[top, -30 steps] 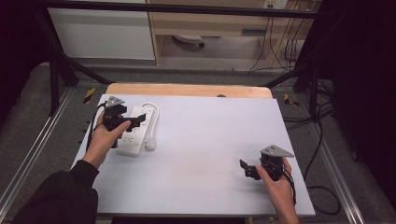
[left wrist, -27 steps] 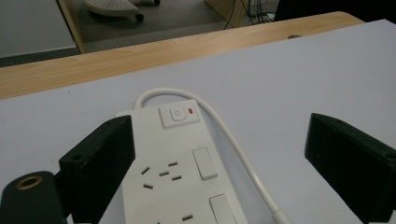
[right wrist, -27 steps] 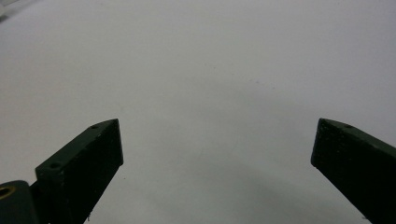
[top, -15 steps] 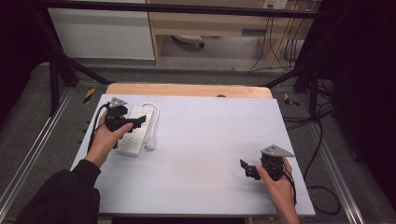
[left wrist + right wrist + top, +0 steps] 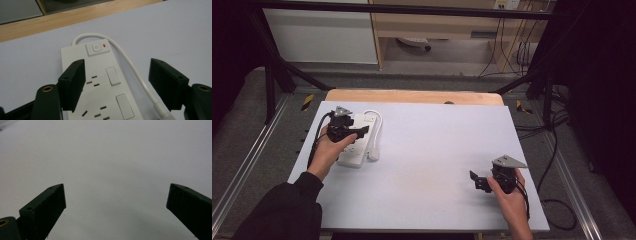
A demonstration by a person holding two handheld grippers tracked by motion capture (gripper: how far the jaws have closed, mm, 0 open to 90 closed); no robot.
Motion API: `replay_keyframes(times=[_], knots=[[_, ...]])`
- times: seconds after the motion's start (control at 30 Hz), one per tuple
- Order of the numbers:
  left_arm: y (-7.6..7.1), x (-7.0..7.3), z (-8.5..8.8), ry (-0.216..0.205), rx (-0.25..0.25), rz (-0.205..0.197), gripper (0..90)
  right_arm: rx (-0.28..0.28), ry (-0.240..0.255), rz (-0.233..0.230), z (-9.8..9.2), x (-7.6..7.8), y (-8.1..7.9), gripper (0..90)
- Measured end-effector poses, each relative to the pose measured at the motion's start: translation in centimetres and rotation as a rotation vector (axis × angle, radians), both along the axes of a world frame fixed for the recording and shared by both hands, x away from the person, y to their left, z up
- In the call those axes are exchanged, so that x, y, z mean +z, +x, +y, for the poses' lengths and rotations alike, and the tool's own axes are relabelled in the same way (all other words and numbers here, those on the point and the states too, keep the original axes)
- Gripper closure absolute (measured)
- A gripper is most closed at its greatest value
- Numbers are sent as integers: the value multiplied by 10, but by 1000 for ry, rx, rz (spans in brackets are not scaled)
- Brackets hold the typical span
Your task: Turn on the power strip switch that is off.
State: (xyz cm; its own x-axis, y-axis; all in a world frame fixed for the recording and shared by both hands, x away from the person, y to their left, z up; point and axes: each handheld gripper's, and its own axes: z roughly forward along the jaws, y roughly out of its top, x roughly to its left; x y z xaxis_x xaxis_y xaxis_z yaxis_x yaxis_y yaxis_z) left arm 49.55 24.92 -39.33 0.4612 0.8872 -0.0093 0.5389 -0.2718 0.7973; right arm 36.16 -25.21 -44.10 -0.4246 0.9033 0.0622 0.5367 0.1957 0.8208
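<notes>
Your left gripper [image 5: 117, 87] hangs over the power strip [image 5: 100, 85], its fingers [image 5: 72, 83] released and wide, straddling the strip's width without closing on anything. The strip lies flat near the counter's [image 5: 427, 150] left far corner, its white cord [image 5: 376, 122] looping round the far end back to a plug at its side. By the look of it, nothing is gripped or pressed yet; the whole job remains.

The left gripper view gives you the switch [image 5: 97, 48] with its red light, sockets and covers. The high view places your right gripper [image 5: 484, 181], fingers also released, well apart over bare counter.
</notes>
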Motion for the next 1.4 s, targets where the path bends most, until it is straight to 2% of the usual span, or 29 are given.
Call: replay_keyframes(times=[0.07,0.1,0.3,0.47,0.73,1.03,1.4], knots=[[0,0,-1,1,-5,-6,355,0,1,0,0,0,0,28],[0,0,-1,3,-5,-8,405,1,1,1,0,0,0,28],[2,-4,-4,21,-6,5,505,1,2,3,0,0,0,28],[4,-8,-7,8,-17,24,569,4,0,-2,0,0,0,28],[7,-11,-4,-10,-16,34,686,-4,5,-6,-4,1,1,28],[8,-15,-3,-20,-29,46,791,0,-3,-6,-3,1,1,28],[8,-22,-5,-21,-42,81,832,1,-3,-1,-3,0,1,28]])
